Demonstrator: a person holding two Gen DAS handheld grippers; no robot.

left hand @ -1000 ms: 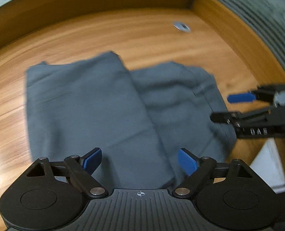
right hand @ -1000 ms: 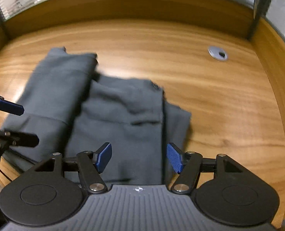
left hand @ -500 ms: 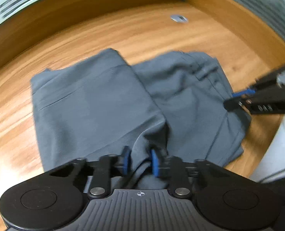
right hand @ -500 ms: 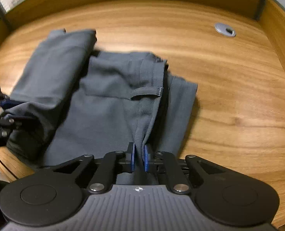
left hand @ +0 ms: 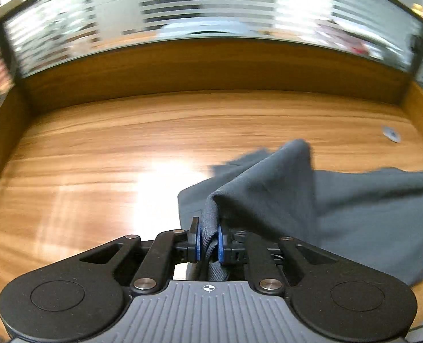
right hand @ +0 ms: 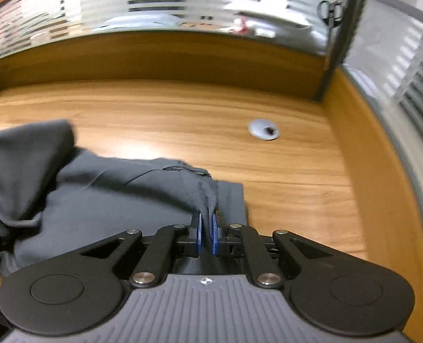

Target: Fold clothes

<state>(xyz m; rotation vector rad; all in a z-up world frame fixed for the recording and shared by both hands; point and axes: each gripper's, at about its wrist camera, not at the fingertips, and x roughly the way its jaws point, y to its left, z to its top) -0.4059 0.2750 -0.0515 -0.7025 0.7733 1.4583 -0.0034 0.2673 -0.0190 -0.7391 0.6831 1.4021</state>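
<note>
Both claws have just been closing, and each is now pinching a bunch of the grey garment (left hand: 340, 200): the left claw (left hand: 208, 241) is gripping a thick fold at the cloth's near edge, the right claw (right hand: 206, 237) a thinner ridge near a seam. Compared with a second ago, when the cloth was lying flat under wide-open jaws, its near side is now rising off the wooden worktop (left hand: 125, 157) in tented peaks while the rest is trailing on the wood. This likely means a fold is beginning, the lifted edge being ready to carry over the part still lying down.
</note>
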